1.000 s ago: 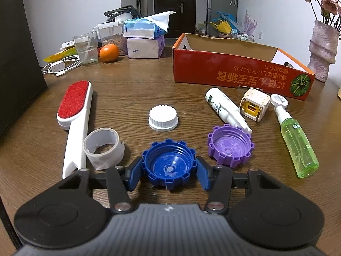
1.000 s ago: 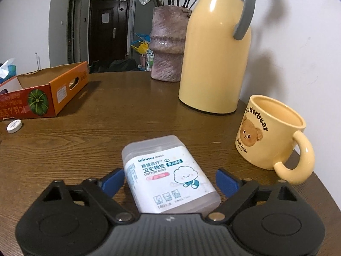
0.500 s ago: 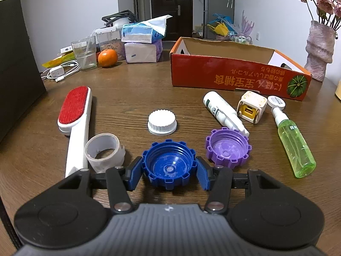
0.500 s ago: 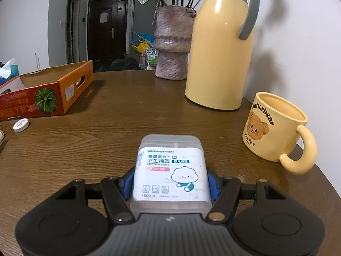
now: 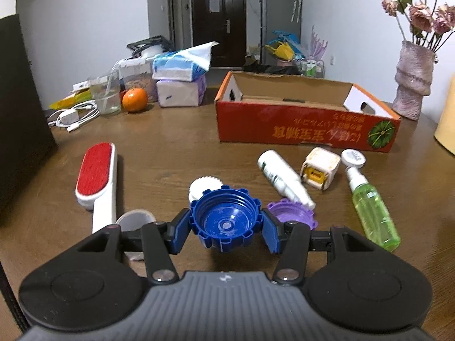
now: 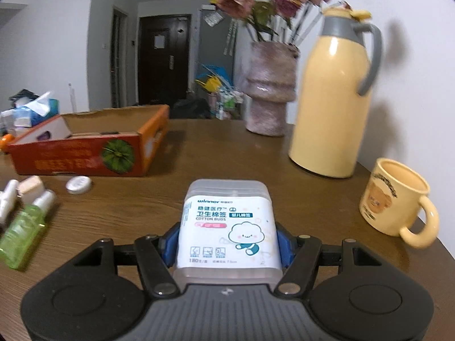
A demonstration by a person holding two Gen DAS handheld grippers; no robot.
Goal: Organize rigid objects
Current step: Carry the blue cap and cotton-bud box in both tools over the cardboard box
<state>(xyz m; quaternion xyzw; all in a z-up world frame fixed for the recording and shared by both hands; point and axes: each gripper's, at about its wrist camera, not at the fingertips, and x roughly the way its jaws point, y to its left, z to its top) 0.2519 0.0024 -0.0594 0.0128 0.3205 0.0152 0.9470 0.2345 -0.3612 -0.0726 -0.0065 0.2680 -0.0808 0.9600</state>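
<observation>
Left gripper (image 5: 225, 226) has its blue fingers (image 5: 178, 234) clamped on the blue ridged plastic cap (image 5: 224, 218), raised above the wooden tabletop (image 5: 170, 147). Right gripper (image 6: 226, 244) squeezes the clear plastic cotton-bud box (image 6: 227, 224), short of the orange cardboard box (image 6: 85, 153).

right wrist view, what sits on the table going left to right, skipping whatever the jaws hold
green spray bottle → small white cap → orange cardboard box → pink vase → yellow thermos jug → yellow bear mug
</observation>
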